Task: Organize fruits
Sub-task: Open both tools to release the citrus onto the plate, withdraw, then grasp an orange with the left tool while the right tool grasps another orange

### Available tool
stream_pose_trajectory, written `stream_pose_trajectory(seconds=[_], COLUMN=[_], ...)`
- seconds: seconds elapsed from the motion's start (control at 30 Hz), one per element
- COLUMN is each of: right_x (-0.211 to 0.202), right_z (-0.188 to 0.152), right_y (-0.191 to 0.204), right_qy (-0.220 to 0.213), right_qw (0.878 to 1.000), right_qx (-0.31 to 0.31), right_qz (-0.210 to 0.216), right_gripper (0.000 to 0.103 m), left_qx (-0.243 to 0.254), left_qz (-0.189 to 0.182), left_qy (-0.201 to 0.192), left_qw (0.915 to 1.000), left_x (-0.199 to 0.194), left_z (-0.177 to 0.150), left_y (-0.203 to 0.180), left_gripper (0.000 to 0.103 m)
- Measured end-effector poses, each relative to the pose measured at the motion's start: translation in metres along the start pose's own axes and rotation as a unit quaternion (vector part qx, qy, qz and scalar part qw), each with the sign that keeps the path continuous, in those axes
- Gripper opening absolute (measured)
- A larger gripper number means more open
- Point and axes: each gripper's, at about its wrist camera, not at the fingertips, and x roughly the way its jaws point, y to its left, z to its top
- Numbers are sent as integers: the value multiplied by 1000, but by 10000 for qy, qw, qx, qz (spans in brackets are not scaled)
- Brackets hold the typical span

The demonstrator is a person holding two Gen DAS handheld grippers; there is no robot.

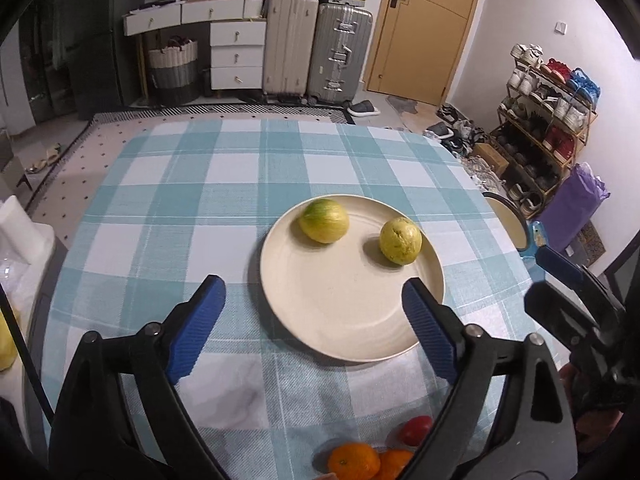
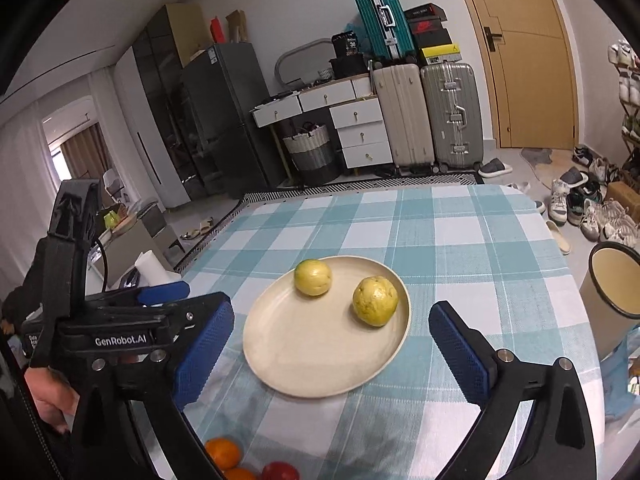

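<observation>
A: Jaws first: your left gripper point(image 1: 314, 286) and right gripper point(image 2: 332, 320) both stand wide apart with nothing between the pads, each hanging over the near rim of the plate point(image 1: 304, 320).

B: So where's the fruit you want me on?

A: Two yellow-green fruits already lie on the plate, one toward the far left point(image 1: 324, 221), one to the right near the rim point(image 1: 400, 241), apart from each other. An orange point(image 1: 354, 460), another beside it, and a red fruit point(image 1: 416, 430) lie loose on the table point(image 1: 192, 200) near you, close under the grippers.

B: Those next, then?

A: Likely, I'd judge. Tilt your gripper down toward one piece only, and set your jaws either side of its widest part before you close. They sit close together, so come in from the open side or you'll nudge the neighbour. Put it on the bare near half of the plate.
</observation>
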Motion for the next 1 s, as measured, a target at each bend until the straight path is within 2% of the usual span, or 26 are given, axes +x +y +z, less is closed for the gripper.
stream_pose_trajectory(seconds=[0.13, 0.27, 0.4, 0.67, 1.0], right_x=[-8, -17, -25, -36, -46], right_z=[-9, -18, -26, -40, -58], right_y=[4, 11, 18, 26, 29], right_qy=[-3, -10, -20, -25, 52], right_qw=[10000, 10000, 9998, 9997, 9997], right_qx=[17, -67, -158, -229, -218], right_qz=[34, 57, 77, 55, 41], right_gripper=[102, 103, 103, 103, 103], left_qx=[-13, -4, -4, 155, -64], left_qz=[25, -26, -252, -385, -668], left_qy=[-53, -83, -57, 103, 506], left_qw=[10000, 10000, 9997, 9991, 9965], left_x=[-11, -20, -25, -32, -23], left_z=[-8, -19, -29, -59, -93], left_y=[0, 1, 2, 2, 21], left_gripper=[99, 102, 102, 102, 102])
